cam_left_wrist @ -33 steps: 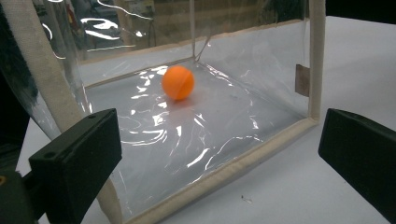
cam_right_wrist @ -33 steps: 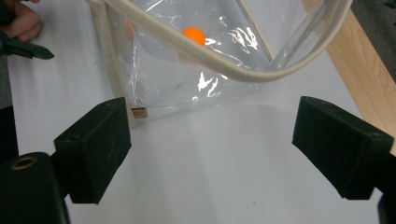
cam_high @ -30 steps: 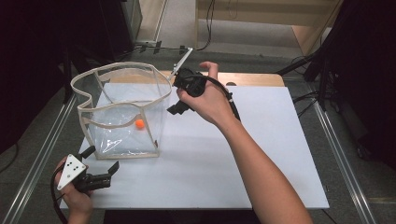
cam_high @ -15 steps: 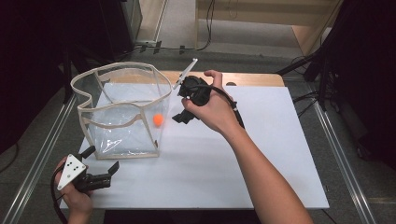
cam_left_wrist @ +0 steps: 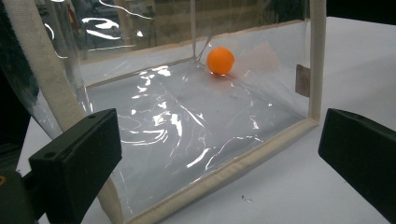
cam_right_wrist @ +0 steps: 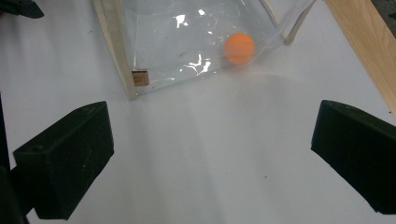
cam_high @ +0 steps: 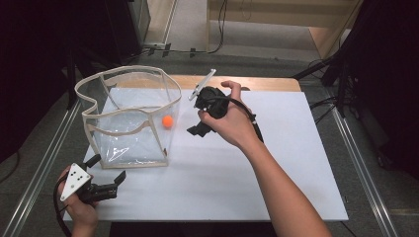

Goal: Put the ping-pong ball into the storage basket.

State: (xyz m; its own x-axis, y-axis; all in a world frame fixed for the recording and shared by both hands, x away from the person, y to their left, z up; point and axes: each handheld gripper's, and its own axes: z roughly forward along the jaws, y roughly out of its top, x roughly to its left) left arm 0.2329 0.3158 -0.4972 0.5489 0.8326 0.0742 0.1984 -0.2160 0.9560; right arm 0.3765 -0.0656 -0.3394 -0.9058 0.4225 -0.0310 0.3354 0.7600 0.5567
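One ball is seen inside one clear bag, standing mouth-up near the desk's left edge. Two grippers, left and right, are held open, empty.

The ball looks smeared through the bag, perhaps by glare; both views' edges cut off the bag's top.

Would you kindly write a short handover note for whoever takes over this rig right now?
Left gripper: open, holding nothing, near the table's front-left corner, facing the clear plastic bag with cream fabric trim.
Right gripper: open, holding nothing, above the white table just right of the bag.
Small orange ball: inside the bag, close to its right wall.
Done: ball is in the bag.
Left: probably steadying or closing the bag; neither gripper touches it.
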